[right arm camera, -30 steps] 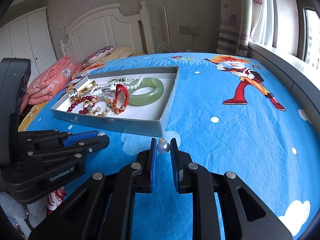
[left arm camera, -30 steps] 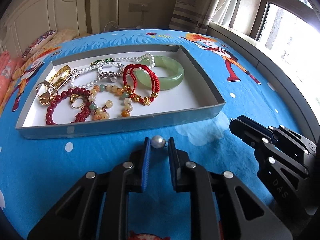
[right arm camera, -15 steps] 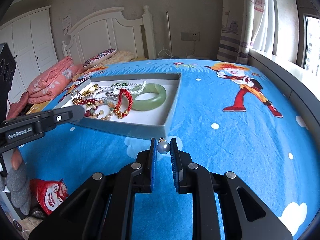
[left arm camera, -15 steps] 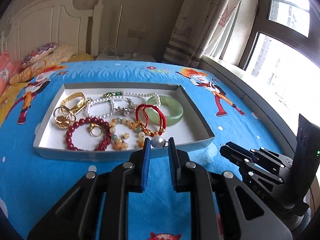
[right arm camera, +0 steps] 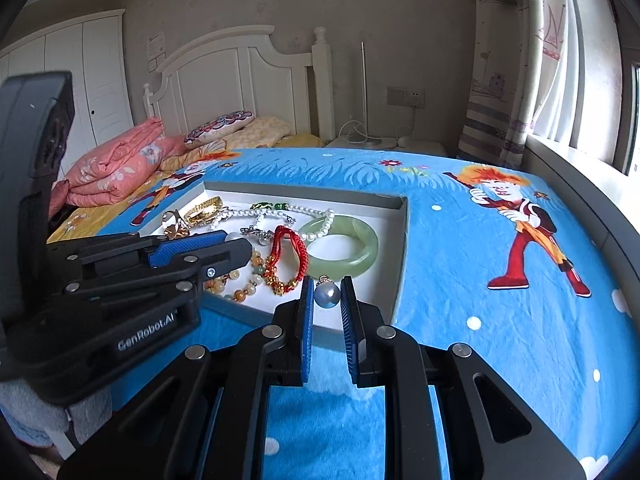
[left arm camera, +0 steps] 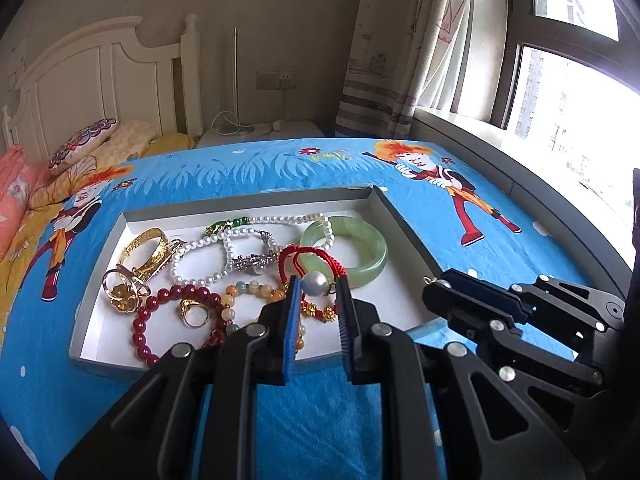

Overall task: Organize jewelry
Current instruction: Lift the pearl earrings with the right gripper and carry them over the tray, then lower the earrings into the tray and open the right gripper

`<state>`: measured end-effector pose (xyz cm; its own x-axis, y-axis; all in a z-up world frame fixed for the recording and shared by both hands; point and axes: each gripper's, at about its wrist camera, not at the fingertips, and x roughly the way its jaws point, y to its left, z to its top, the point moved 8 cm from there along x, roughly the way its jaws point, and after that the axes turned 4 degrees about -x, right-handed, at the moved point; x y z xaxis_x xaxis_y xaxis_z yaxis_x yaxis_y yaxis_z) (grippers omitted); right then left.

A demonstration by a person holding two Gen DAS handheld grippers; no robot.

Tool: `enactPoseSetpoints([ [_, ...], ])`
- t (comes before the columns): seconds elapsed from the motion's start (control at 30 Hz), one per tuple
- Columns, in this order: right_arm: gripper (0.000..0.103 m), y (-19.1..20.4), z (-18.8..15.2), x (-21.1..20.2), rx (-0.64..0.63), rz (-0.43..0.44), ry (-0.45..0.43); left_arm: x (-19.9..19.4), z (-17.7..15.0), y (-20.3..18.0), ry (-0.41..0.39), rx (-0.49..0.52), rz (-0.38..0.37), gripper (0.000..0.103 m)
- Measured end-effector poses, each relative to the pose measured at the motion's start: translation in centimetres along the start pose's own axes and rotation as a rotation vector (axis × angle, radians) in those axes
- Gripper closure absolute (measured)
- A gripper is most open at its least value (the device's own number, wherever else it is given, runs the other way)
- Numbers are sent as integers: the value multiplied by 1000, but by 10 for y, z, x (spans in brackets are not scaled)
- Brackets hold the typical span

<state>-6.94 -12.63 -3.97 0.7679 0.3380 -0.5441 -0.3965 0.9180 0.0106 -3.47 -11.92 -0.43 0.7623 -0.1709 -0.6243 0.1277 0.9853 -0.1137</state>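
Observation:
My left gripper (left arm camera: pixel 317 285) is shut on a white pearl earring (left arm camera: pixel 316 282) and holds it above the front part of the grey jewelry tray (left arm camera: pixel 404 222). My right gripper (right arm camera: pixel 327 293) is shut on a second pearl earring (right arm camera: pixel 327 295), bluish grey, above the tray's front right corner (right arm camera: pixel 402 248). The tray lies on the blue bedspread and holds a green jade bangle (left arm camera: pixel 366 256), a red cord bracelet (left arm camera: pixel 308 254), a pearl necklace (left arm camera: pixel 200 254), a dark red bead bracelet (left arm camera: pixel 160 300) and gold pieces (left arm camera: pixel 146 252). The right gripper shows at the right of the left wrist view (left arm camera: pixel 440 286).
A white headboard (right arm camera: pixel 240 76) and pillows (right arm camera: pixel 224 124) stand behind the tray. Folded pink bedding (right arm camera: pixel 116 168) lies at the back left. A window sill (left arm camera: pixel 540 172) runs along the right side. A white bedside table (left arm camera: pixel 260 132) with cables is at the back.
Both grippers rose and moved forward over the tray with their earrings, from the bedspread in front of it. The left gripper now sits beside the right one over the tray.

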Motion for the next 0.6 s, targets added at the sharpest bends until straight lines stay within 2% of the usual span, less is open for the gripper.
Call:
enactPoseSetpoints([
  [0.17,85,-7,13,10,1,-12,3,11,12,-4,-2,7,7,86],
  [0.3,85,-15,16,24,7,-27,46,23,19,-6,8,10,6,86],
  [0.4,85,-19,8,32,17,-38,94,29,15,-6,27,13,4,86],
  [0.6,84,-17,-3,33,15,-29,110,33,1,-6,53,12,0,86],
])
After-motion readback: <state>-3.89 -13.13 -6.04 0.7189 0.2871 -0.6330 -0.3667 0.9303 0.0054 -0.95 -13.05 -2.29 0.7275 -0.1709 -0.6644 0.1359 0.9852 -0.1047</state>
